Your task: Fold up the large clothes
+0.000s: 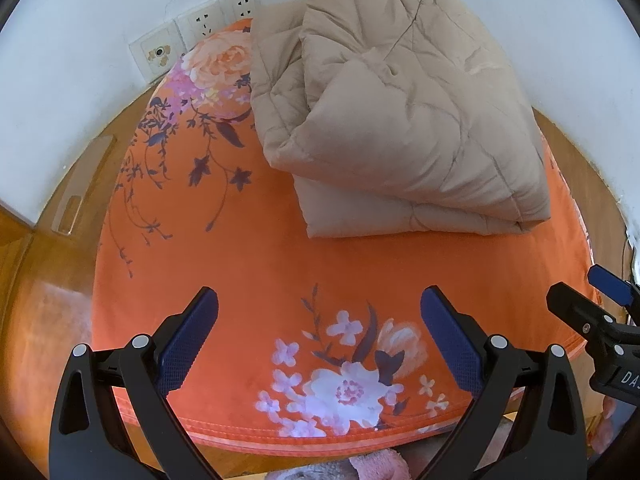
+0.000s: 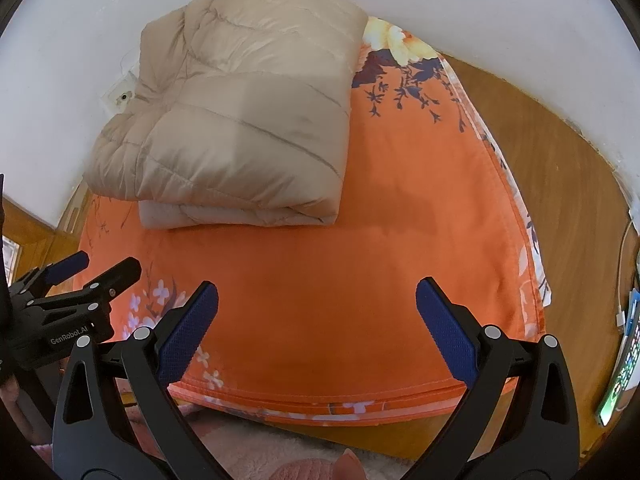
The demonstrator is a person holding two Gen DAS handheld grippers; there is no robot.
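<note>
1. No bins or baskets visible; the only bearing surface is an orange floral cloth [image 1: 280, 248] spread flat over a wooden table [image 1: 48, 312]; on it sits 1 beige quilted coat [image 1: 400, 112], folded into a thick bundle.
2. Cloth has a white-and-pink flower print near the front hem and a peach bloom with dark vines at the far left corner; hem hangs just over the table's front edge.
3. Room: white wall [image 1: 80, 20] right behind the table; wall sockets [image 1: 200, 24] low on it, just left of the coat; a clear plastic piece [image 1: 86, 184] lies on bare wood at the left; right wrist view shows a phone [image 2: 622, 364] with lit screen and a white cable at the far right table edge; pink fuzzy fabric [image 1: 376, 466] below the front edge.
4. Left gripper [image 1: 318, 308]: blue pads spread wide, nothing between them; hovers over the front of the cloth above the flower print.
5. Right gripper [image 2: 316, 304]: also spread wide, holding nothing; over plain orange cloth near the front.
6. Coat lies at the back of the cloth against the wall, well apart from both grippers; ahead and slightly right of the left one, ahead and left of the right one.
7. The 2 grippers are side by side; each shows at the edge of the other's view.
</note>
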